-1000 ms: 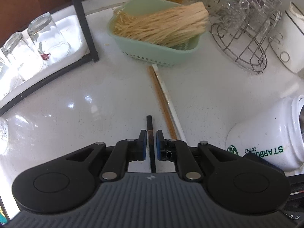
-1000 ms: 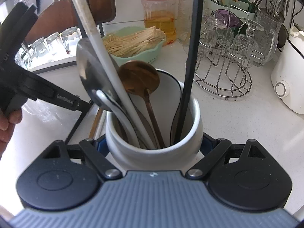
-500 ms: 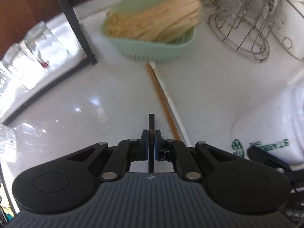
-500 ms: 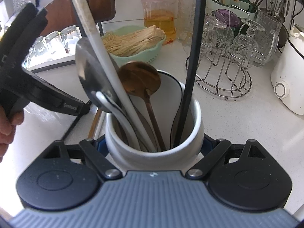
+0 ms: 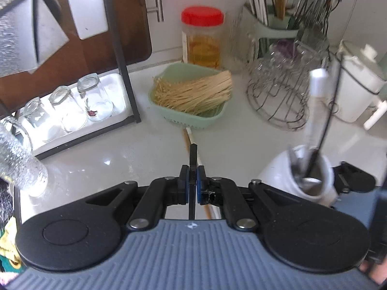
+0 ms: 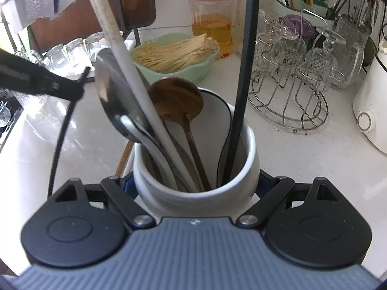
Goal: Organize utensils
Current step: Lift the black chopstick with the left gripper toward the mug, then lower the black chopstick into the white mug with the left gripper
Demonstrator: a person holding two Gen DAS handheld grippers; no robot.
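My left gripper (image 5: pixel 191 181) is shut on a thin black utensil handle (image 5: pixel 192 155) and holds it above the white counter; it also shows at the left of the right wrist view (image 6: pixel 60 89), with the black utensil (image 6: pixel 61 135) hanging below it. My right gripper (image 6: pixel 193 183) is shut on a white ceramic utensil holder (image 6: pixel 193 193), also visible in the left wrist view (image 5: pixel 312 176). The holder contains a steel spoon (image 6: pixel 113 96), a brown spoon (image 6: pixel 176 99), a white handle (image 6: pixel 135 72) and a black handle (image 6: pixel 241 72). A brown and a white chopstick (image 5: pixel 191 137) lie on the counter.
A green basket of dry noodles (image 5: pixel 193 94) sits behind the chopsticks. A black rack with upturned glasses (image 5: pixel 70 106) stands at left. A red-lidded jar (image 5: pixel 203 36), a wire glass stand (image 6: pixel 290 91), a cutlery caddy (image 5: pixel 278 24) and a white appliance (image 6: pixel 372 111) are at the back and right.
My left gripper has lifted and tilted up with the black utensil, off the counter. The right gripper still grips the holder, which now stands more upright.
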